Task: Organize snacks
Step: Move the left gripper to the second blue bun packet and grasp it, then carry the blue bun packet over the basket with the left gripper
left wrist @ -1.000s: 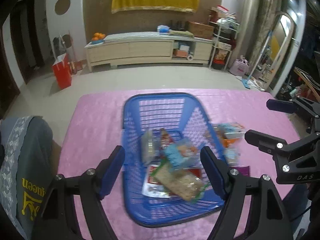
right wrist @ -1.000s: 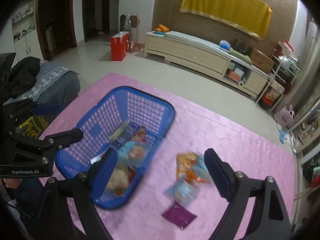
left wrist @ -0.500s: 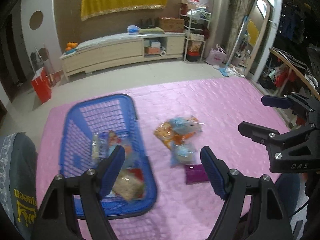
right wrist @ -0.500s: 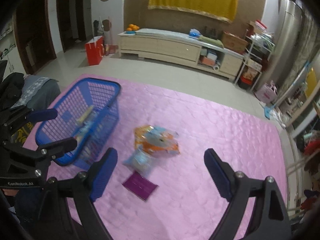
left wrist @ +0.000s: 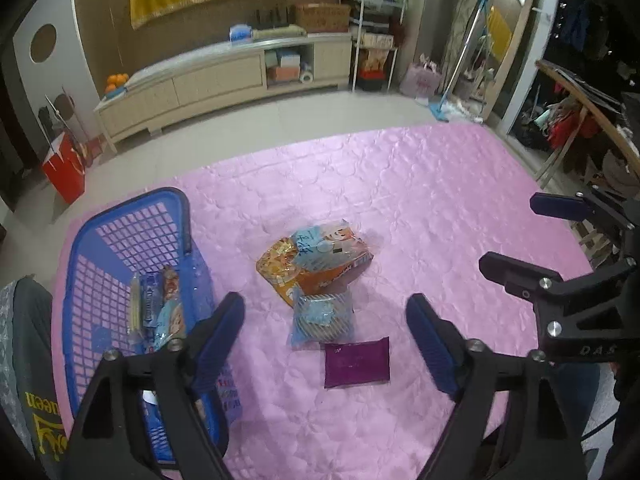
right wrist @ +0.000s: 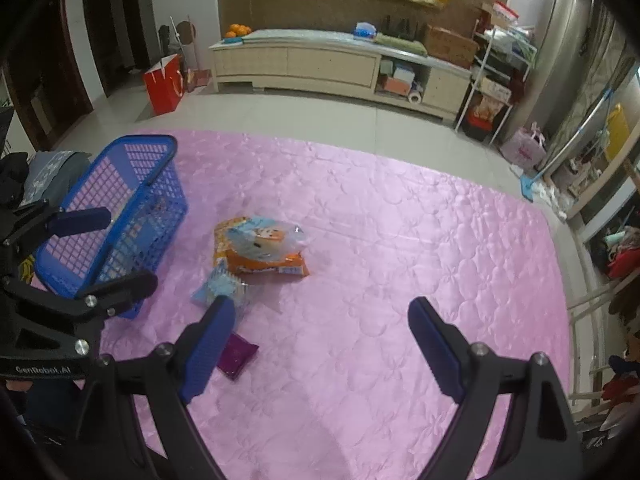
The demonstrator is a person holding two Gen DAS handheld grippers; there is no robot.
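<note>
A blue plastic basket (left wrist: 132,216) (right wrist: 120,184) with several snack packs inside stands at the left of the pink table. Loose on the cloth lie an orange snack bag (left wrist: 304,276) (right wrist: 264,264) under a pale blue pack (left wrist: 324,244) (right wrist: 260,236), a clear blue-patterned pack (left wrist: 322,316) (right wrist: 220,286) and a purple sachet (left wrist: 356,360) (right wrist: 238,354). My left gripper (left wrist: 326,328) hovers above the clear pack and the sachet, its jaws opening, nothing pressed between them. My right gripper (right wrist: 322,330) stands open over bare cloth to the right of the snacks.
The pink quilted tablecloth (right wrist: 380,240) reaches the table's far and right edges. A grey garment (left wrist: 28,340) lies left of the basket. Beyond the table are a long cabinet (right wrist: 320,64), a red bag (right wrist: 164,84) and a shelf rack (right wrist: 496,76).
Both grippers have swung to the right, away from above the basket, and now look at the loose snacks on the cloth. The left jaws stand a little wider.
</note>
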